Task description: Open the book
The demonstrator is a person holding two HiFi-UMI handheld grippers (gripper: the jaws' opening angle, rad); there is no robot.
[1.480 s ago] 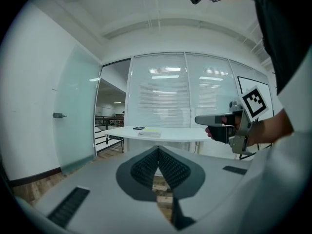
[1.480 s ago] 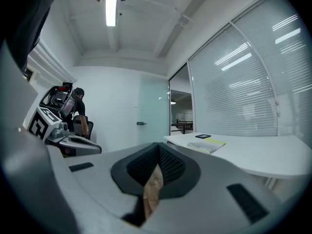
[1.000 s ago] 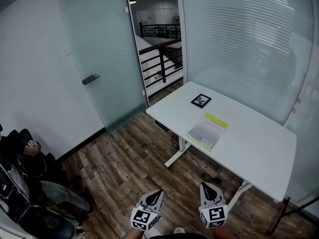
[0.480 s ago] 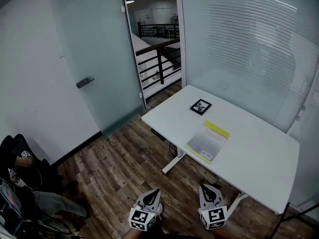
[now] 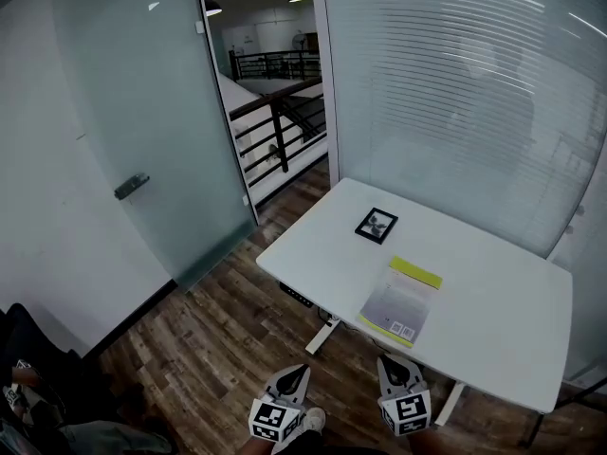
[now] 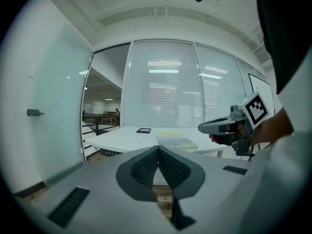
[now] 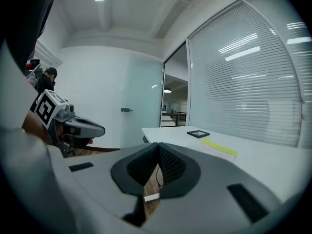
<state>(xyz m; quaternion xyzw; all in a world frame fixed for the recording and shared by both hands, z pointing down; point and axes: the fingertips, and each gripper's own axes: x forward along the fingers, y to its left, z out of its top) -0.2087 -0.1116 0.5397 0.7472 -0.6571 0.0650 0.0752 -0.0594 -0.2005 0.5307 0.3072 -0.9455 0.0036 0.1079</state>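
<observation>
A closed grey book (image 5: pixel 400 304) with a yellow-green spine strip lies flat near the front edge of a white table (image 5: pixel 493 292). The same book (image 6: pixel 177 141) shows far ahead in the left gripper view, and as a yellow strip (image 7: pixel 219 147) in the right gripper view. My left gripper (image 5: pixel 295 375) and right gripper (image 5: pixel 395 368) hang side by side at the bottom of the head view, short of the table, over the wood floor. Both have their jaws pressed together with nothing between them (image 6: pixel 158 152) (image 7: pixel 159 150). Neither touches the book.
A small black-framed picture (image 5: pixel 376 225) lies on the table beyond the book. A frosted glass door (image 5: pixel 142 131) with a handle stands open at left, a railing behind the doorway. Blinds cover the glass wall behind the table. Dark bags (image 5: pixel 28 387) sit at lower left.
Both grippers have come forward toward the table together; the table and book now sit lower and nearer in the head view. The jaws stayed shut.
</observation>
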